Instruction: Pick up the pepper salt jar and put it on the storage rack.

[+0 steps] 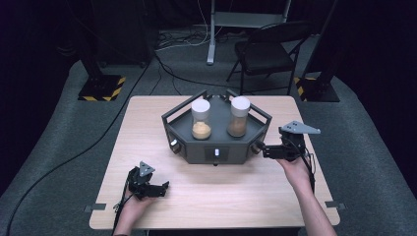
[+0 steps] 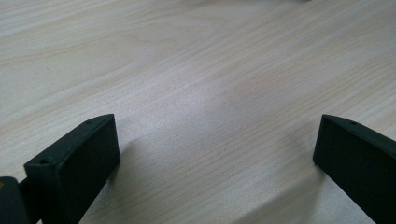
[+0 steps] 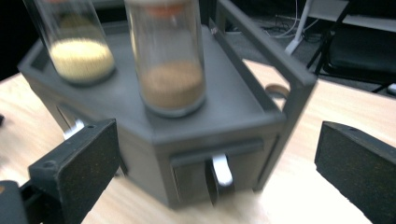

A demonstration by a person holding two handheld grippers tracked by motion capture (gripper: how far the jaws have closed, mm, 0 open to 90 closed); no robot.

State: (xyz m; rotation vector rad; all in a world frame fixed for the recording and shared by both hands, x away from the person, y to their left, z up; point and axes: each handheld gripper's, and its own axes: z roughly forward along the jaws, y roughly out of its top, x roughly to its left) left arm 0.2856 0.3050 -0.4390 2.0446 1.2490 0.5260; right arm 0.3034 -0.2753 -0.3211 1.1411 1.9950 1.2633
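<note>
Both grippers gape empty: my right gripper (image 1: 259,149) faces the grey cabinet's (image 1: 196,150) blurry drawer handle (image 3: 221,175), probably not touching; left gripper (image 1: 160,189) rests lower left on the worktop (image 1: 275,187).

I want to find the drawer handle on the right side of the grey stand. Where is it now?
In the right gripper view the drawer handle sits low on the grey stand, below the jar of brown powder, facing the open right gripper.

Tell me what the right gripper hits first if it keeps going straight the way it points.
Probably the silver drawer handle on the dark grey hexagonal stand; the open right gripper is centred on it, though the depth is unclear.
</note>
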